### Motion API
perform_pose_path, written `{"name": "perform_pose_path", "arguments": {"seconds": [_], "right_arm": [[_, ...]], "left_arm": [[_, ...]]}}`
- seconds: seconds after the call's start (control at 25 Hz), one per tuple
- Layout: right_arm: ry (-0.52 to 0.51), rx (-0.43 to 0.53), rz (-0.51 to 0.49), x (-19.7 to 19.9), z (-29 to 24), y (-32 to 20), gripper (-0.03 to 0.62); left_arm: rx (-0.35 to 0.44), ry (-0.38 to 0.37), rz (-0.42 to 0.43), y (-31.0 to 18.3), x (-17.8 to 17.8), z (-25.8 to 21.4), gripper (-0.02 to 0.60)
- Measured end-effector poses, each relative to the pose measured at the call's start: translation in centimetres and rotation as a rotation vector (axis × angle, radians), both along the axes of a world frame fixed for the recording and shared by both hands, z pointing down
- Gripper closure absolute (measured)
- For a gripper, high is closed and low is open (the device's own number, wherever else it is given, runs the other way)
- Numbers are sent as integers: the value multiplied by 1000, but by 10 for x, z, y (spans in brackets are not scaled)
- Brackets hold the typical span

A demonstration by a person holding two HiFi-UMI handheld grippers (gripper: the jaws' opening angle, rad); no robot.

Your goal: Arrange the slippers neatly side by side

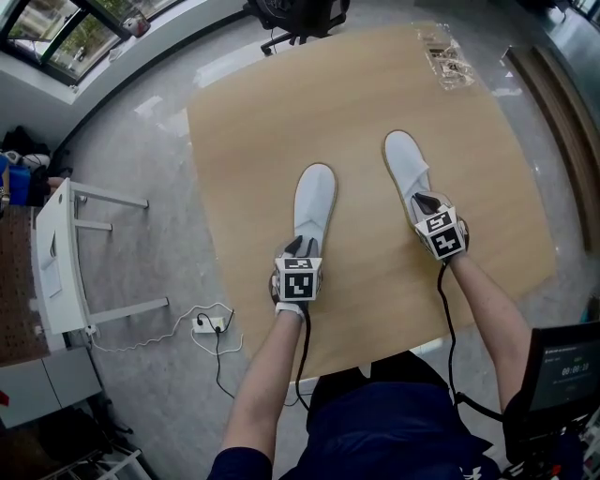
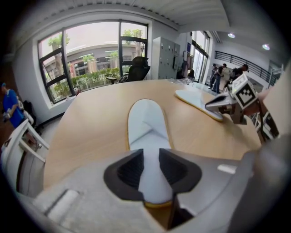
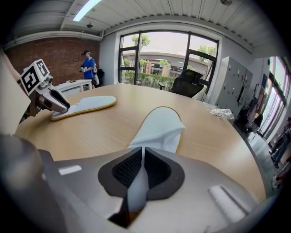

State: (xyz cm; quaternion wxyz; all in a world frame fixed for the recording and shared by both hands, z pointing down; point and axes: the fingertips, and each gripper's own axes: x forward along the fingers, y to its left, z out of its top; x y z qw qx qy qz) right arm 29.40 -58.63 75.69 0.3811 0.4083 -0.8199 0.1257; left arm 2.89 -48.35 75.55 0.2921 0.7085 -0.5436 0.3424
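Two flat white slippers lie apart on the wooden table [image 1: 244,141], toes pointing away from me. My left gripper [image 1: 302,246] sits at the heel of the left slipper [image 1: 314,202]. In the left gripper view its pads [image 2: 132,170] flank the heel of that slipper [image 2: 145,123], which fills the gap between them. My right gripper [image 1: 424,202] is at the heel of the right slipper [image 1: 405,164]. In the right gripper view the right gripper [image 3: 142,170] stands nearly together, pinching a thin fold of the right slipper [image 3: 161,127], whose upper bulges up.
A crumpled clear plastic bag [image 1: 448,56] lies at the table's far right corner. A black office chair [image 1: 300,19] stands beyond the far edge. Left of the table are a white side table [image 1: 56,253] and a power strip [image 1: 208,324] on the floor.
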Motion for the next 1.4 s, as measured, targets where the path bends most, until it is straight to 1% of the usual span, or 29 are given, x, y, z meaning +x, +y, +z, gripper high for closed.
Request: {"name": "perform_pose_path", "arguments": {"seconds": [0.08,0.16,0.32,0.48,0.56,0.68,0.8,1.04,1.16,1.4], "right_arm": [[-14,1,8,-4,0,8,569],[-21,-2,-1,-11,-1,18,569],[-21,-11,-40,-24,2,34,572],[-28,-13,-49,-30,2,46,572],[-19,-6,-67,-32,-1,50,572],[-16,-6,-86,-36,-1,59,573],[-19,-4,-95,-40,0,67,574],[-20,-23,-112,-50,-1,80,576],[-18,-31,-123,-55,-2,88,576],[-29,-35,-132,-68,-2,100,576]], "left_arm": [[-23,42,-48,5,6,-5,472],[-37,65,-85,11,8,-7,472],[-53,94,-136,18,16,-6,472],[-80,156,-176,24,36,-6,472],[-86,165,-165,26,46,-6,472],[-79,144,-134,30,56,-4,472],[-79,141,-109,35,65,-4,474],[-103,158,-56,52,91,-4,477],[-99,146,-17,58,101,4,479],[-99,142,12,64,109,5,480]]}}
